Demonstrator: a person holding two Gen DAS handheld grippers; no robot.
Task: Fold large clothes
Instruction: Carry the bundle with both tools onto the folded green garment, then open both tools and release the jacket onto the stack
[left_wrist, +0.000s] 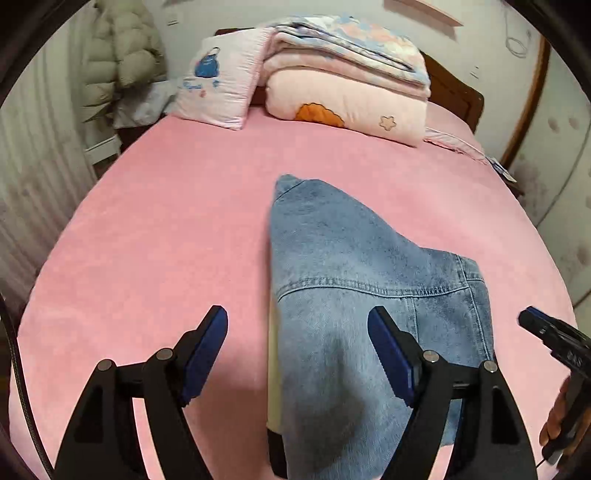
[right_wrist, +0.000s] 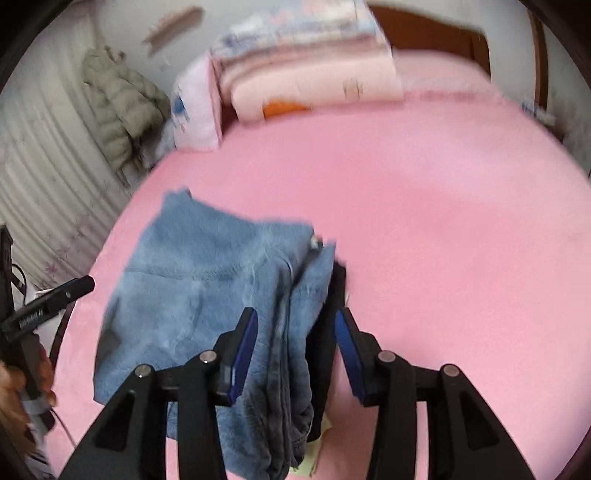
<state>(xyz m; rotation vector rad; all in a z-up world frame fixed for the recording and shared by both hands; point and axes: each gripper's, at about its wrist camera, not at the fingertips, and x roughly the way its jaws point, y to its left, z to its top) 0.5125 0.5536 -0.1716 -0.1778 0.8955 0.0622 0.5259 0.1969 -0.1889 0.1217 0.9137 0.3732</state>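
A blue denim garment (left_wrist: 354, 295) lies folded on the pink bed (left_wrist: 166, 229), with a black and pale lining showing at its near edge. My left gripper (left_wrist: 297, 350) is open above the garment's left near part and holds nothing. In the right wrist view the same denim garment (right_wrist: 207, 280) lies in a blurred heap. My right gripper (right_wrist: 295, 350) is open, with the garment's folded right edge between its pads, not pinched. The right gripper's tip (left_wrist: 543, 328) shows at the right edge of the left wrist view.
A pink pillow (left_wrist: 221, 81) and stacked folded quilts (left_wrist: 347, 74) lie at the head of the bed (right_wrist: 443, 221). A brown headboard (left_wrist: 454, 92) stands behind them. A padded beige coat (left_wrist: 122, 55) hangs at the left wall. The left gripper's body (right_wrist: 48, 302) shows at the left edge.
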